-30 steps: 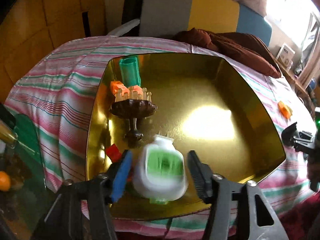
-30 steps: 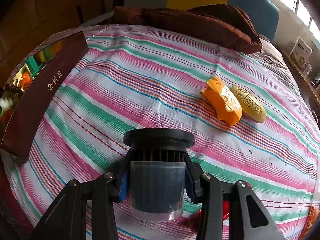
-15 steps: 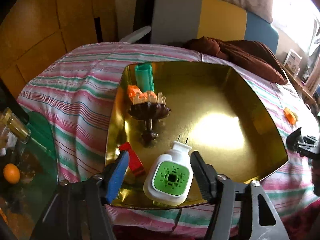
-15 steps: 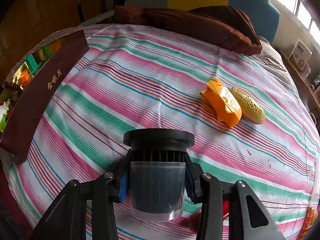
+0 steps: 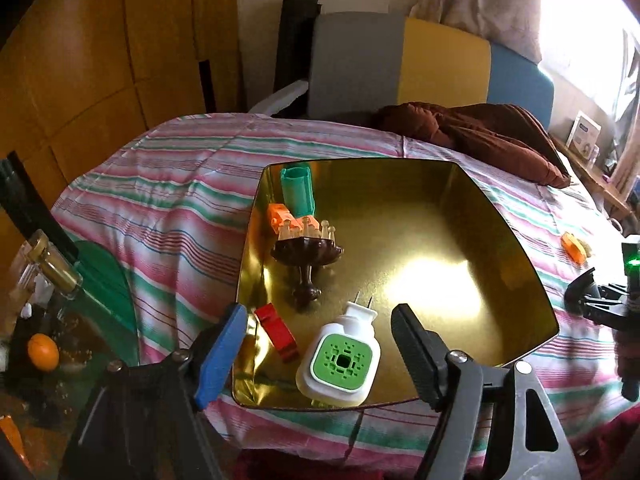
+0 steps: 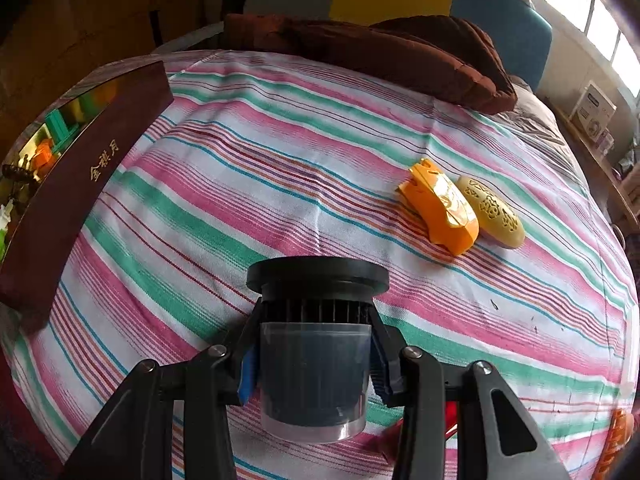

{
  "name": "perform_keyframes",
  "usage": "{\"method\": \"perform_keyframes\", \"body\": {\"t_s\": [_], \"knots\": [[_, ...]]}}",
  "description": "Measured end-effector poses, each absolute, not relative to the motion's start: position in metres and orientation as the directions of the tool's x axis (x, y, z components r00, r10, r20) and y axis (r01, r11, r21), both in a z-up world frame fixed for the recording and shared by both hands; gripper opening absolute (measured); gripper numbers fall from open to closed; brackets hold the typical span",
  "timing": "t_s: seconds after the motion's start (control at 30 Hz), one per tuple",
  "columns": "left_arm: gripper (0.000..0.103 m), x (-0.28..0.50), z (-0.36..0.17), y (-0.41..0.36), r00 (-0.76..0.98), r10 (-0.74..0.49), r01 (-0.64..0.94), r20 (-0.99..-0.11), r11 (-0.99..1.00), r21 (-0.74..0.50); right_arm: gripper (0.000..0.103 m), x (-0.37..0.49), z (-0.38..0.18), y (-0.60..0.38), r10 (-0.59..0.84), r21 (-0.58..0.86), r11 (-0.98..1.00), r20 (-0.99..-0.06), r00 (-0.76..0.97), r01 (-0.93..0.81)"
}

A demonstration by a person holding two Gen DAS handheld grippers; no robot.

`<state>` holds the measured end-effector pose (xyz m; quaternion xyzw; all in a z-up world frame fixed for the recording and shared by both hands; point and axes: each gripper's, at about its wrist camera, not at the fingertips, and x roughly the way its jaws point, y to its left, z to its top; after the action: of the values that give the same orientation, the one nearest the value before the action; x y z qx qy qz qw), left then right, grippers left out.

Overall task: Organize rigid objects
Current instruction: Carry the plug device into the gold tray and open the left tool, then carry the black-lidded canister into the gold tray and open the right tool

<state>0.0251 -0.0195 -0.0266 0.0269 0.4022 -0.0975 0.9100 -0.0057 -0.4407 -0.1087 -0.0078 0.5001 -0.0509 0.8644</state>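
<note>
A gold tray [image 5: 460,216] lies on the striped cloth. In it are a white and green plug-in device [image 5: 340,356], a red piece [image 5: 278,332], a brown pedestal stand [image 5: 306,256], an orange piece [image 5: 282,216] and a teal tube [image 5: 297,190]. My left gripper [image 5: 320,354] is open, and the plug-in device lies in the tray between its fingers. My right gripper [image 6: 314,354] is shut on a dark jar with a black lid [image 6: 316,340], above the cloth. An orange mouse [image 6: 440,208] and a yellow perforated case [image 6: 492,212] lie ahead of it.
The tray's maroon side [image 6: 76,196] is at the left of the right wrist view. A brown cushion [image 6: 380,56] lies at the far edge of the cloth. Bottles [image 5: 52,276] and an orange fruit [image 5: 42,352] sit off the left edge.
My left gripper has pulled back and up from the plug-in device, which now rests in the tray near its front edge. My right gripper has stayed put with the jar.
</note>
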Motion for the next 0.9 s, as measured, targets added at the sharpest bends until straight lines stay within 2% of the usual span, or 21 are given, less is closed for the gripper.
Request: {"method": "perform_keyframes", "body": {"t_s": [0.33,0.47,0.67,0.9], "knots": [[0.075,0.022,-0.023,-0.007,0.681,-0.149,0.169,-0.717,0.985,-0.045,0.043,0.006,-0.103,-0.433,-0.166,-0.127,0.985,-0.893,0.419,0.120],[0.075,0.024,-0.022,0.000,0.680,-0.151,0.154,-0.717,0.986,-0.062,0.043,0.010,-0.081,-0.424,-0.157,-0.106,0.985,-0.877,0.454,0.136],[0.075,0.025,-0.026,0.006,0.678,-0.148,0.140,-0.720,0.988,-0.071,0.043,0.019,-0.027,-0.387,-0.085,-0.054,0.996,-0.813,0.575,0.071],[0.075,0.025,-0.029,0.015,0.678,-0.142,0.121,-0.721,0.989,-0.082,0.043,0.032,0.011,-0.309,0.073,0.008,0.995,-0.760,0.646,-0.102]]}}
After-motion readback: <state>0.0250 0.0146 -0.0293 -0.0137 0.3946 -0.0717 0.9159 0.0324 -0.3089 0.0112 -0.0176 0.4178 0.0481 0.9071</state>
